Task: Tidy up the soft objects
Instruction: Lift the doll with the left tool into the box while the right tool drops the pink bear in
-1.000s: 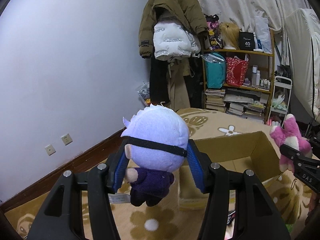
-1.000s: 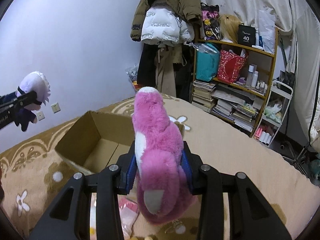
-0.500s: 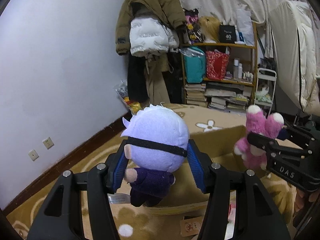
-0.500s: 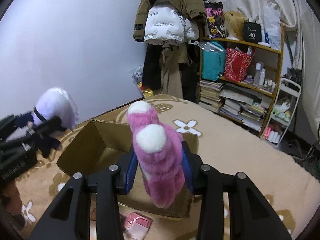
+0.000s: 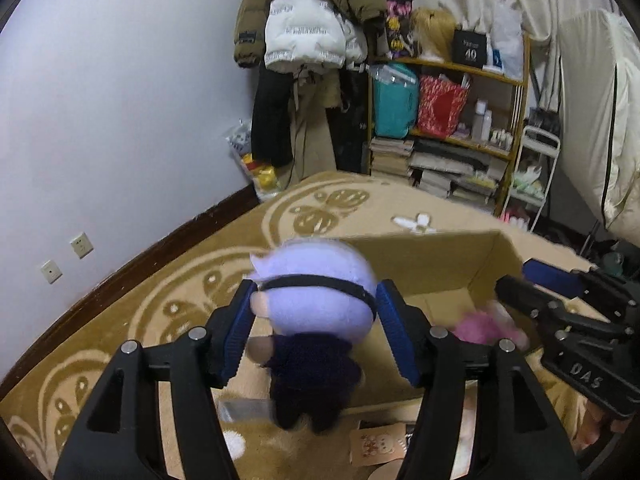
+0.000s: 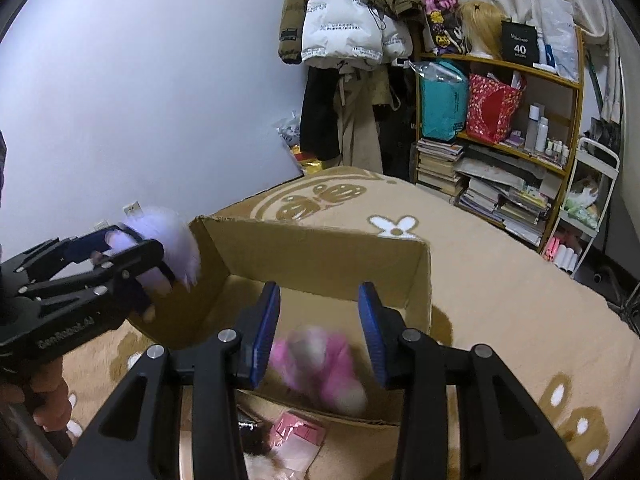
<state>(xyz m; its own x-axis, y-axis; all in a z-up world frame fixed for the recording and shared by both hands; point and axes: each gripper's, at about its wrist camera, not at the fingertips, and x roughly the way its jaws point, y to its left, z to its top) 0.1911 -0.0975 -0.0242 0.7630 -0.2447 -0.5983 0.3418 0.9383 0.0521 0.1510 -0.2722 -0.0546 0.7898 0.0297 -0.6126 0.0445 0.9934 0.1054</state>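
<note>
Pink plush [image 6: 320,364] blurred inside cardboard box [image 6: 320,252], below right gripper [image 6: 319,330] with jaws apart; at 9 o'clock, left gripper [image 5: 316,330] clamped on purple-haired doll [image 5: 316,288]

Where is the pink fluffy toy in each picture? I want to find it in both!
Left wrist view: the pink plush toy is at the right, low inside the cardboard box, blurred, just right of the left tongs.
Right wrist view: the pink plush toy is at bottom centre, inside the box, below the open right tongs.
Shared landmark: the cardboard box, plus the red bag on the shelf.
</note>
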